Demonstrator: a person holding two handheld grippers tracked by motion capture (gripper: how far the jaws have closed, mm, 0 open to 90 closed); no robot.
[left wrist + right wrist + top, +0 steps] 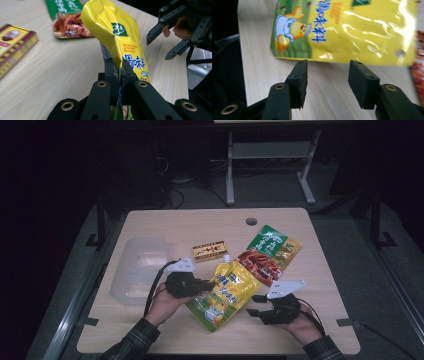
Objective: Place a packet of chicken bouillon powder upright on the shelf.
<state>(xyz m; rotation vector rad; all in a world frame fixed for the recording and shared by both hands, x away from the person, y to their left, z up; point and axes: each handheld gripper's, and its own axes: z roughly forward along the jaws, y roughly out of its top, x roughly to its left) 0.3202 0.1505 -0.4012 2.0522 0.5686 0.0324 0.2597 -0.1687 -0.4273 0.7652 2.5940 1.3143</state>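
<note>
My left hand-held gripper (206, 284) has its jaws pressed tight on the yellow pouch (226, 291), pinching the pouch's edge between the two black pads; in the left gripper view the pouch (117, 37) rises from the clamped jaws toward twelve o'clock, tilted and shiny, lifted clear of the worktop (62, 65) at that end. My left hand (162, 302) sits behind the gripper, the plaid sleeve (132, 342) running off at seven o'clock.

My right hand-held gripper (257, 306) stands spread, nothing between its pads. In the right gripper view the two jaws are well apart over bare wood, and the pouch's lower edge (342, 30) hangs just beyond their tips at twelve o'clock, near but not touching. In the high view this gripper lies at about three o'clock from the pouch's bottom corner, with my right hand (302, 327) behind it at five o'clock. In the left gripper view it shows at two o'clock (160, 43), jaws parted.

Outward from the pouch: a green and red snack bag (267, 252) lies flat at one o'clock, its near end touching or tucked under the pouch's top. A small yellow and red box (210, 251) sits at eleven o'clock, just beside the pouch's spout. A clear plastic bin (137, 270) stands at nine o'clock of my left gripper, near the worktop's left edge.
</note>
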